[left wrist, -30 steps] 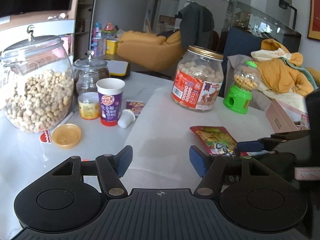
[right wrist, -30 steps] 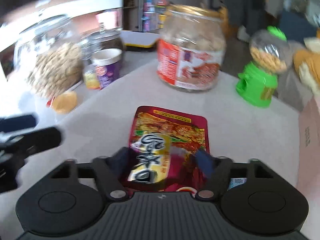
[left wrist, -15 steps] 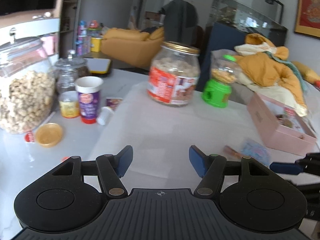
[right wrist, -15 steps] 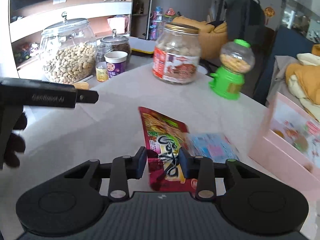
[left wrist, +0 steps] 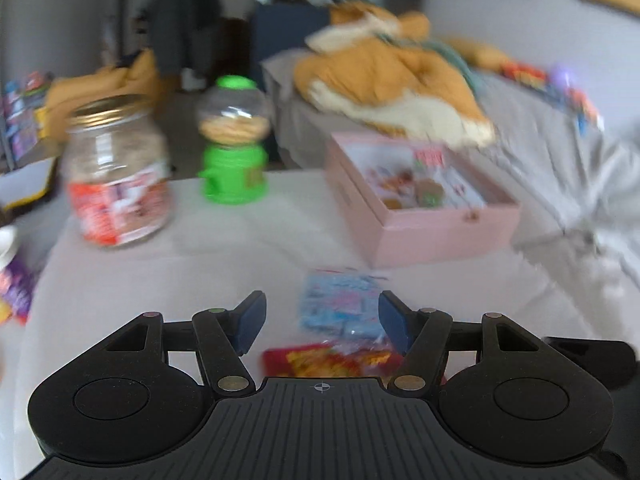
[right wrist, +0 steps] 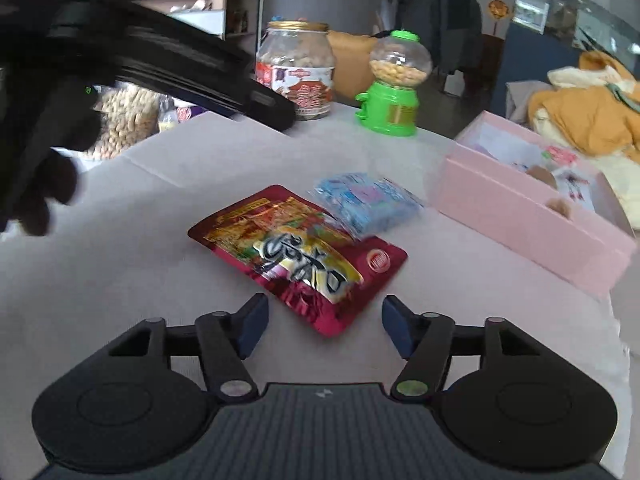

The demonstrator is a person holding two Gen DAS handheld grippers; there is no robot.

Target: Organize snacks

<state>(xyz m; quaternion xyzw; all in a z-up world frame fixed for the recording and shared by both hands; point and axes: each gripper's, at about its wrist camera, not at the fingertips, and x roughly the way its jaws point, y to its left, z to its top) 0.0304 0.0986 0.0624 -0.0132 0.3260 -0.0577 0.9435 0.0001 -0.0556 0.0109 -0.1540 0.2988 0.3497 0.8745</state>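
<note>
A red snack packet [right wrist: 300, 254] lies flat on the white table, with a blue packet [right wrist: 366, 202] against its far right corner. My right gripper [right wrist: 322, 326] is open just behind the red packet, holding nothing. My left gripper [left wrist: 320, 326] is open above both packets; the blue packet [left wrist: 340, 304] shows between its fingers and the red one [left wrist: 332, 358] just below. An open pink box [right wrist: 532, 208] with small snacks inside sits to the right; it also shows in the left wrist view [left wrist: 420, 196].
A labelled snack jar [right wrist: 298, 72] and a green candy dispenser [right wrist: 394, 84] stand at the table's far side. A peanut jar [right wrist: 126, 116] is at the left, behind the left gripper's body [right wrist: 160, 68]. The table edge [right wrist: 618, 344] runs close on the right.
My right gripper let go of the red packet and opened; the packet now lies on the table. My left gripper swung right, over the two packets and toward the pink box.
</note>
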